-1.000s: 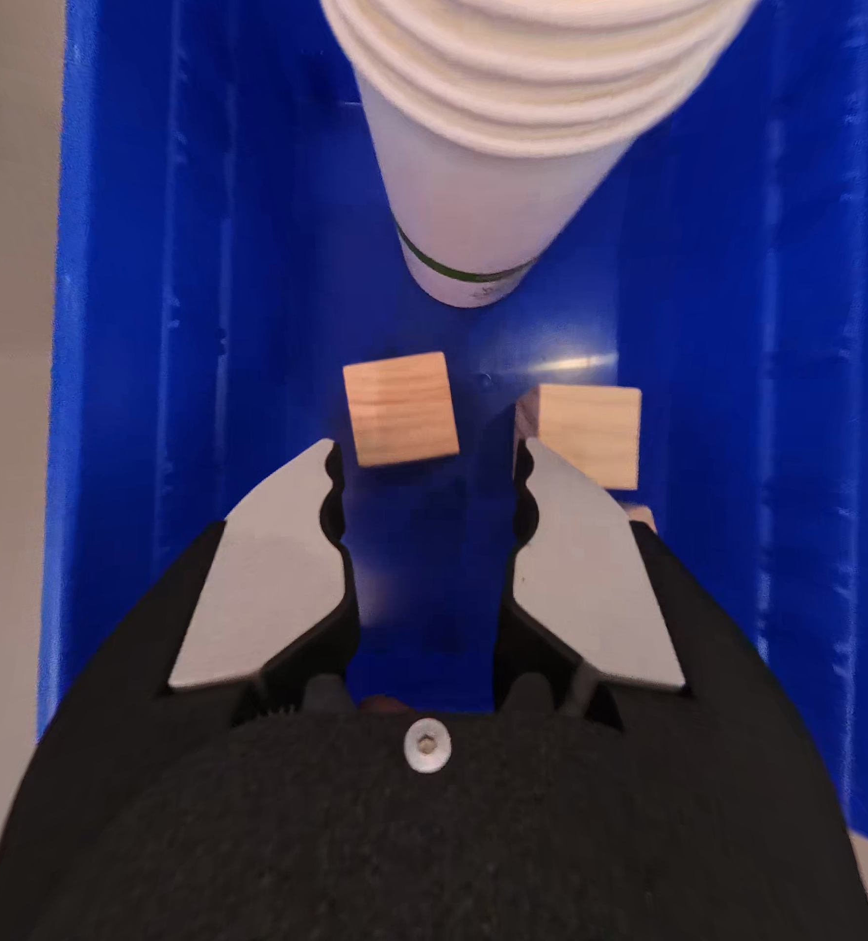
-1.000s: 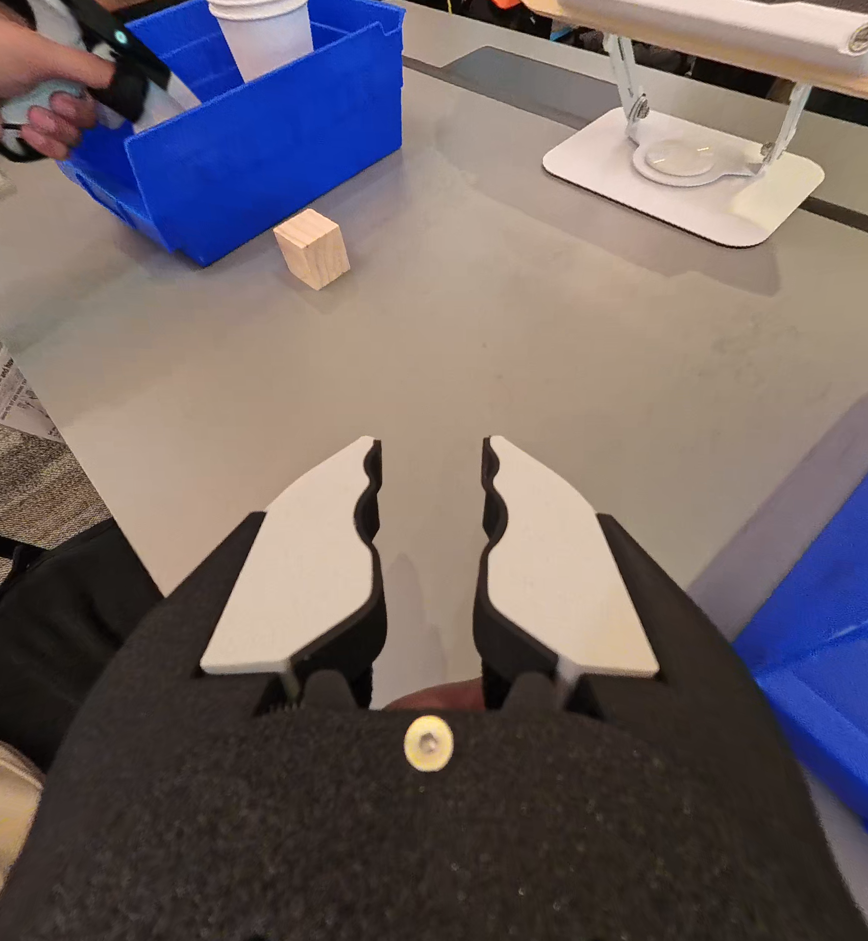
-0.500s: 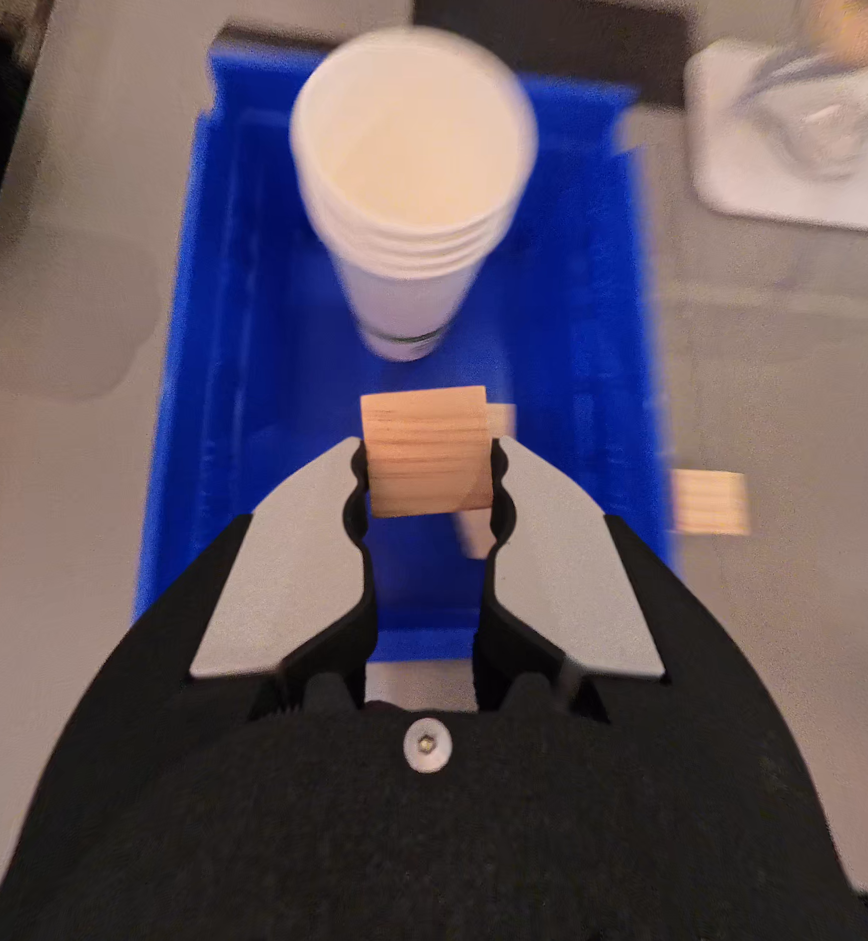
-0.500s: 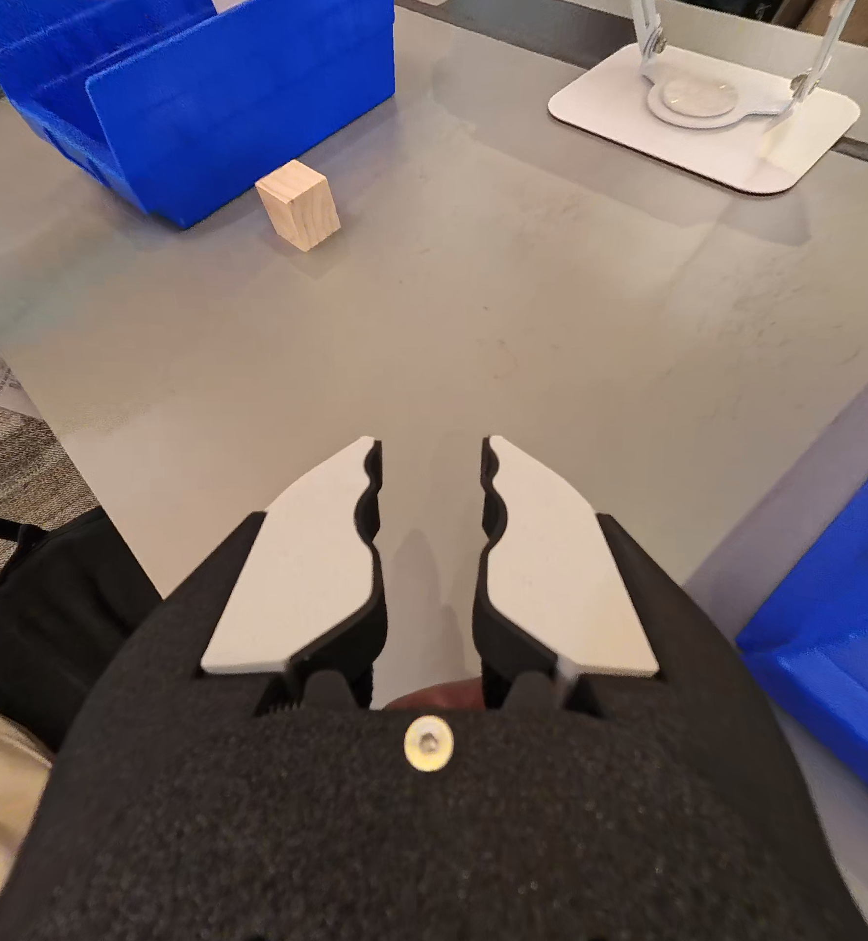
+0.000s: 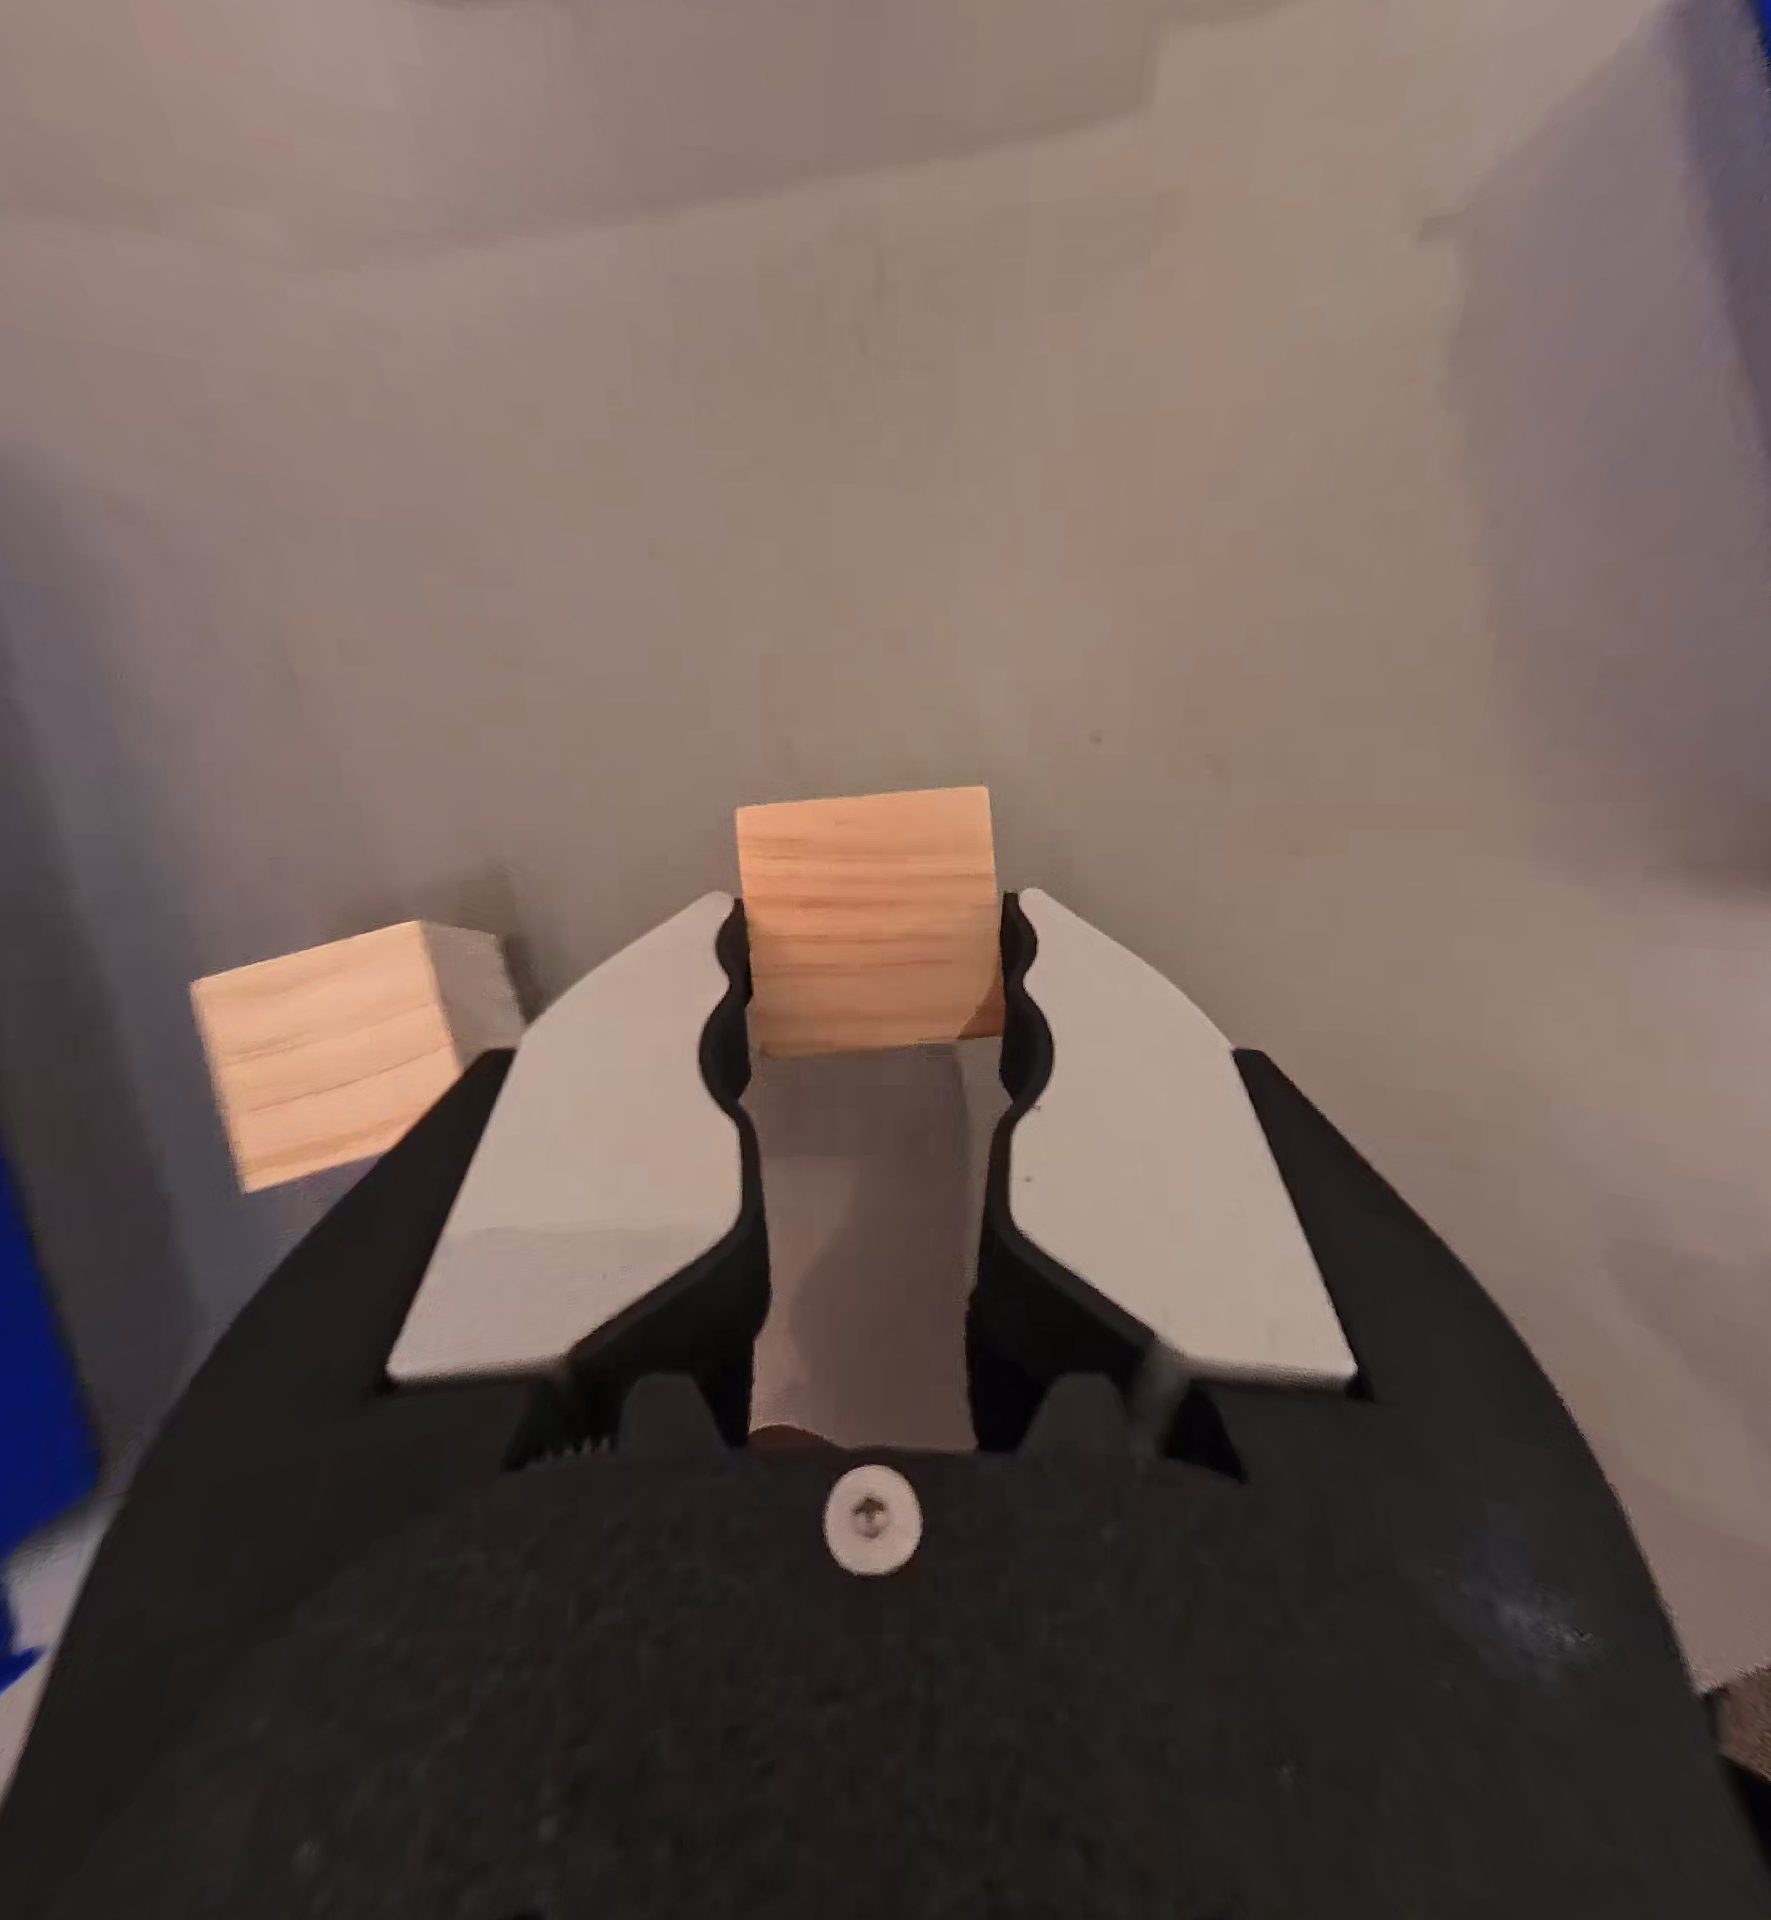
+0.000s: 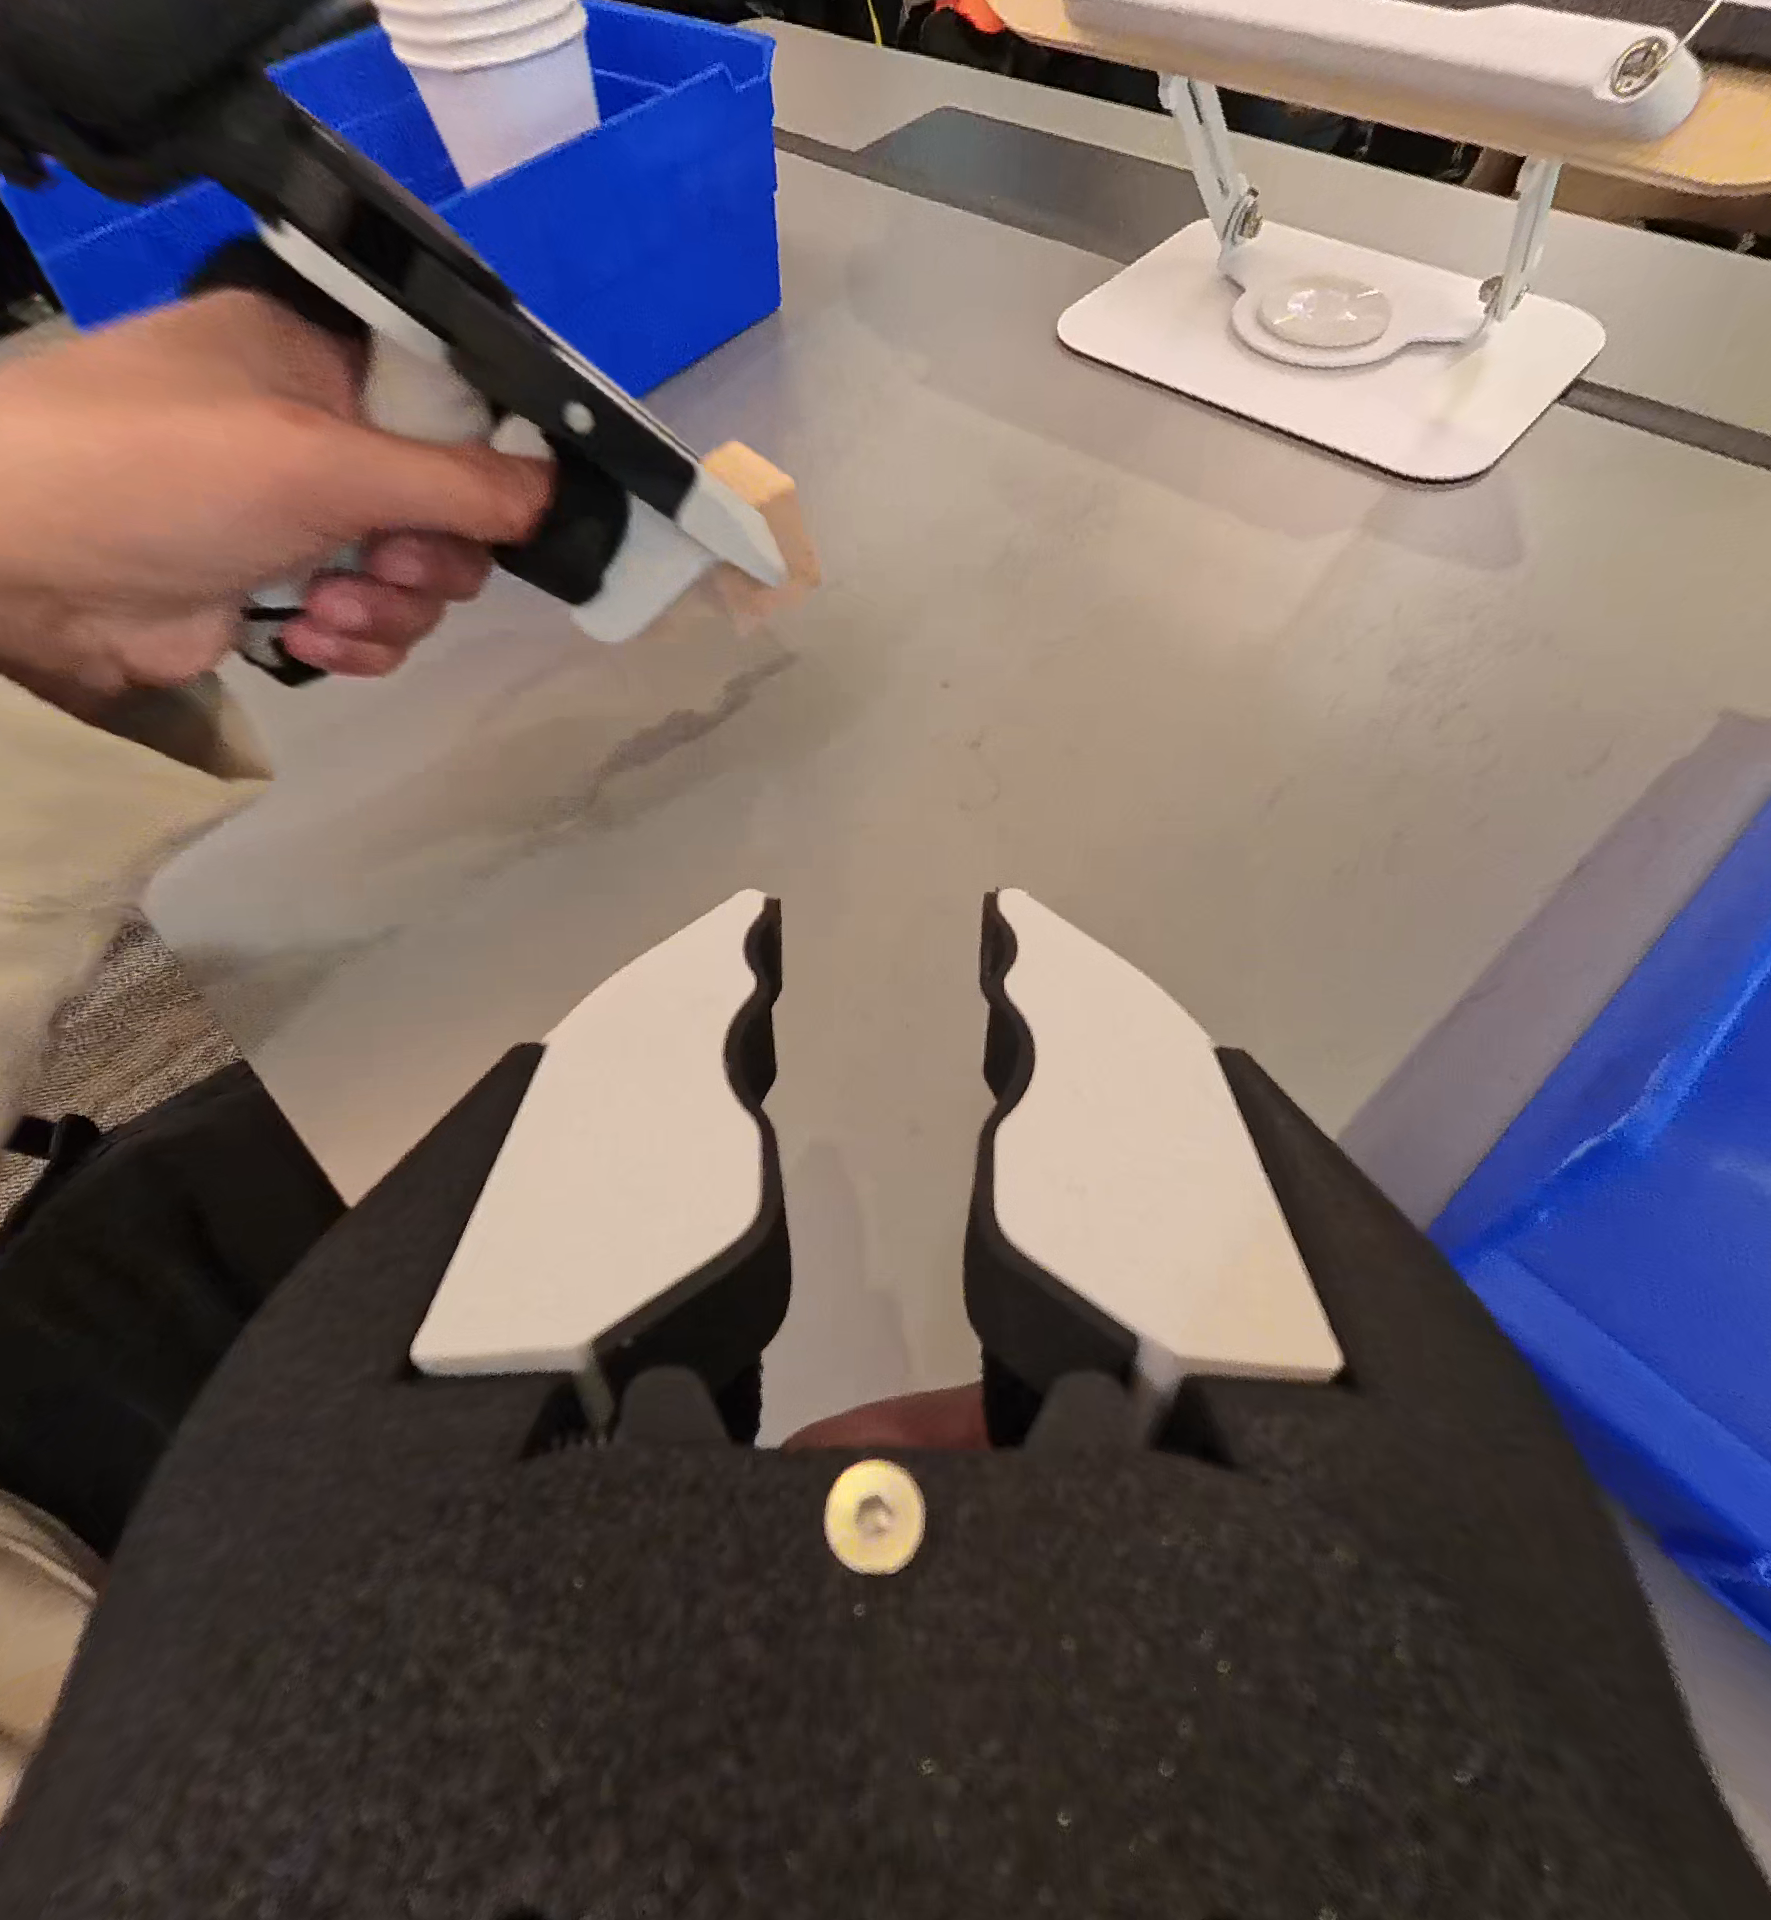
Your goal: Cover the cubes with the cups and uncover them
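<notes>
My left gripper [image 5: 870, 906] is shut on a pale wooden cube [image 5: 865, 935] and holds it low over the grey table [image 5: 964, 520]. A second wooden cube [image 5: 325, 1049] sits on the table just to its left. In the right wrist view the left gripper [image 6: 730, 545], held by a hand [image 6: 185, 499], carries that cube [image 6: 769, 504] in front of a blue bin [image 6: 642, 239]. A stack of white paper cups [image 6: 496, 83] stands in that bin. My right gripper [image 6: 881, 914] is open and empty above the table's near edge.
A second blue bin [image 6: 1691, 1195] lies at the right of my right gripper. A white lamp base [image 6: 1380, 384] stands at the back of the table. A dark bag [image 6: 112, 1278] sits on the floor at the left.
My left gripper shut on a cube inside the blue bin, lifted it out and carried it over the table beside the other cube. My right gripper stayed open and hardly moved.
</notes>
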Motion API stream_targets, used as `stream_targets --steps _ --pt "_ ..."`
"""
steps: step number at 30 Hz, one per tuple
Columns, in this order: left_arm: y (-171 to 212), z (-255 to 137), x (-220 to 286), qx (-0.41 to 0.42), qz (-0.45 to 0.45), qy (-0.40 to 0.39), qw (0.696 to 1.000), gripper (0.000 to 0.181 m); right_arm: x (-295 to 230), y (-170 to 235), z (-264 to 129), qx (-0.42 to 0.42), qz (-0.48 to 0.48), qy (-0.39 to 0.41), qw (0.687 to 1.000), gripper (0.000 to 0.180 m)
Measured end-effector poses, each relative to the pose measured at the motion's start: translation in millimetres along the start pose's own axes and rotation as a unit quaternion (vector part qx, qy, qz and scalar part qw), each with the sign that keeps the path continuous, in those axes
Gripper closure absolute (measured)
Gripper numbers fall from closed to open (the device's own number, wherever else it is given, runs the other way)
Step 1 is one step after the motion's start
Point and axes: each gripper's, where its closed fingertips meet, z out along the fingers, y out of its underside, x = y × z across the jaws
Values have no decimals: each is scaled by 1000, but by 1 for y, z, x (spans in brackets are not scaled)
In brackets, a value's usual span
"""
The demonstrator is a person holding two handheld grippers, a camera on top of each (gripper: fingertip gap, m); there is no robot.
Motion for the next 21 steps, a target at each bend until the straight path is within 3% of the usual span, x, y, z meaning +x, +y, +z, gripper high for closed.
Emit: stream_targets --steps 11,13,17,21 --pt "11 27 -17 -28 -21 -33 999 135 -1 -1 -3 2 1 -5 1000 143" --pt "10 17 -12 -20 -25 -11 999 113 0 0 -3 1 2 -5 1000 143" --pt "-6 -68 -21 87 2 -4 996 113 2 4 -1 -3 6 -6 1000 143" --pt "-10 -168 -99 164 -27 -53 985 120 3 9 4 -12 14 -10 1000 143"
